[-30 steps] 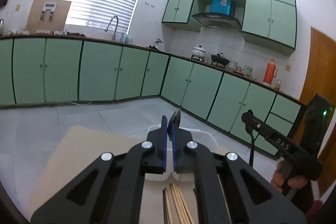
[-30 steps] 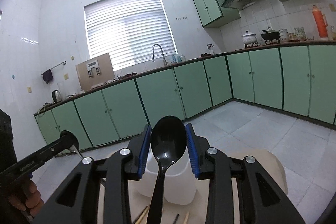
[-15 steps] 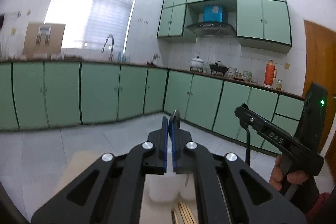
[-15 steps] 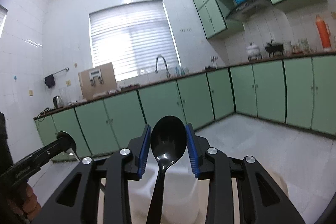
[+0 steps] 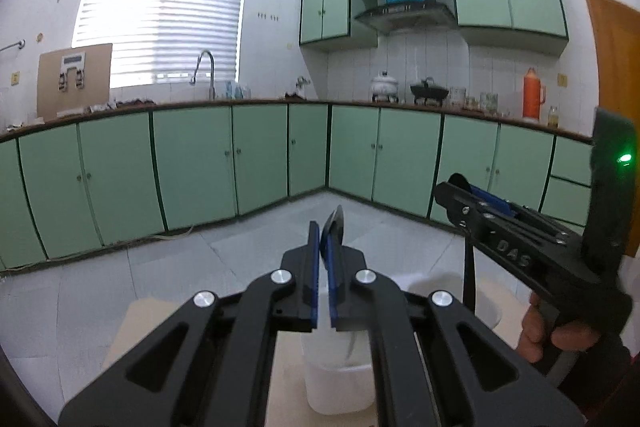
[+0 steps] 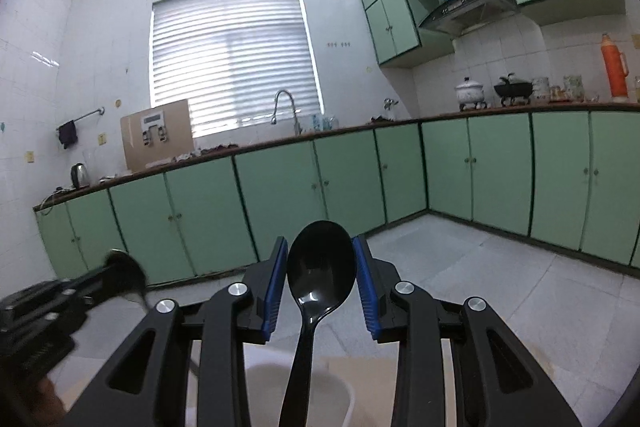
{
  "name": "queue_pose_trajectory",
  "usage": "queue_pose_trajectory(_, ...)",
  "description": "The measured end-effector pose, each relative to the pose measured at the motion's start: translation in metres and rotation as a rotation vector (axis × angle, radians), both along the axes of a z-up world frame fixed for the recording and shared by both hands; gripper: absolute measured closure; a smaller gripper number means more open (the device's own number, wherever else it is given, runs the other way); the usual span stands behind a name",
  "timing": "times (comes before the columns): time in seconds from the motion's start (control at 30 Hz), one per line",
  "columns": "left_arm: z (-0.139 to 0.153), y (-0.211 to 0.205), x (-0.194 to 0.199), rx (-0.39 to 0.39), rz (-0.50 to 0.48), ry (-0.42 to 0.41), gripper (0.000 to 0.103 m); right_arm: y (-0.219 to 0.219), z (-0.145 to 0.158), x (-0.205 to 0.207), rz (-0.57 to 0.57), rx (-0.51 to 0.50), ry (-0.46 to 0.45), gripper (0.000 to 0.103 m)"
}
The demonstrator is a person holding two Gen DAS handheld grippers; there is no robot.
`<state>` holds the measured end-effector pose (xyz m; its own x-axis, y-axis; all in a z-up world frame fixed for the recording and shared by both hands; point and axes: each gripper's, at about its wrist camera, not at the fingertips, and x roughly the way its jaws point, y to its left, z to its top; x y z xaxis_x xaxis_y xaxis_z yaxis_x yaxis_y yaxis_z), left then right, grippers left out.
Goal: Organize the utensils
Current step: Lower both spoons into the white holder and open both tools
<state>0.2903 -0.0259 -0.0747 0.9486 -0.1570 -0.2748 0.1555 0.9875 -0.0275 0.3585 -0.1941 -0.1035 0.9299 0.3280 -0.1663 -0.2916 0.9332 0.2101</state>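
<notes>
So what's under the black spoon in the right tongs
Below the black spoon, held in the right tongs, stands a white container on the tan table. Its handle runs down over the opening; the tongs' arms cover most of the inside, so any contents are hidden.

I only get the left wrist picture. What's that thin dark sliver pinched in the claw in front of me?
Observer: A thin spoon, edge-on to you. The right wrist view shows its rounded bowl past the left claw, though blurred.
Operator: And the other claw?
Observer: The right claw grips a glossy black plastic spoon, bowl up between blue pads.
Operator: Anything on the brown counter I'm missing?
Observer: A small shiny kettle, at its far left end.
</notes>
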Motion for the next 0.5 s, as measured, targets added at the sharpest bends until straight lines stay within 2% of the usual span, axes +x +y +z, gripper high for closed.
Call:
queue_pose_trajectory(0.07,-0.008,0.002,0.0,0.0,-0.001,0.011,0.097,0.001,-0.006,-0.004,0.018,0.001,0.015,0.069)
queue_pose_trajectory(0.33,-0.02,0.007,-0.006,-0.01,0.024,0.027,0.071,0.001,-0.016,-0.021,0.006,0.002,0.057,0.061)
queue_pose_trajectory(0.5,-0.008,0.012,-0.029,-0.006,0.025,-0.012,0.046,-0.009,-0.006,-0.046,-0.021,-0.008,0.07,0.047)
